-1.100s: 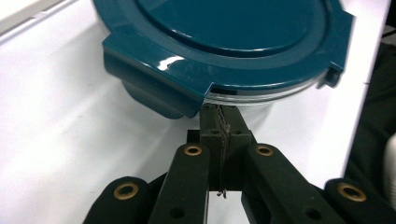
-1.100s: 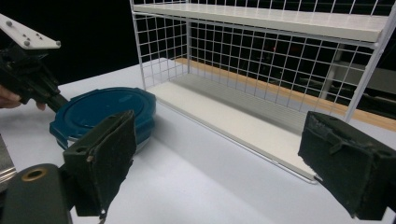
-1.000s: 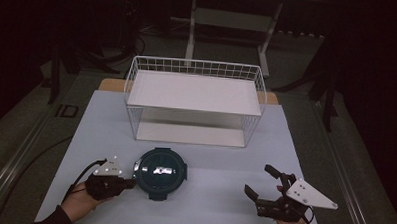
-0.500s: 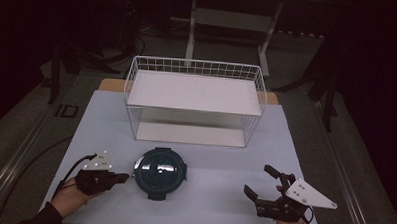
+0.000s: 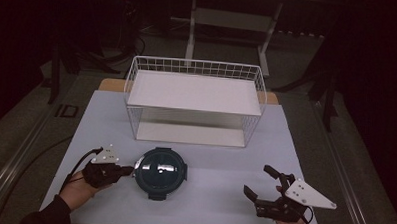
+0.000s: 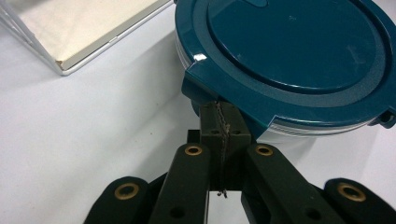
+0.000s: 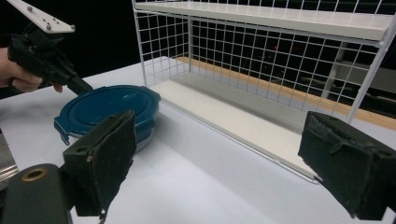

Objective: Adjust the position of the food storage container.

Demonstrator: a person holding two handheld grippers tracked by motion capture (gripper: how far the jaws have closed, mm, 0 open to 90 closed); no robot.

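Your left tongs (image 5: 127,170) moved back right, now pressed together at latch tab of round teal lidded container (image 5: 160,171); likely unlatching. Right tongs (image 5: 262,183) unmoved, spread apart.

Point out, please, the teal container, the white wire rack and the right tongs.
teal container (image 5: 160,171): high view, centre of its round lid.
white wire rack (image 5: 194,92): high view, bare top shelf board.
right tongs (image 5: 262,183): high view, the gap midway between its open tips.
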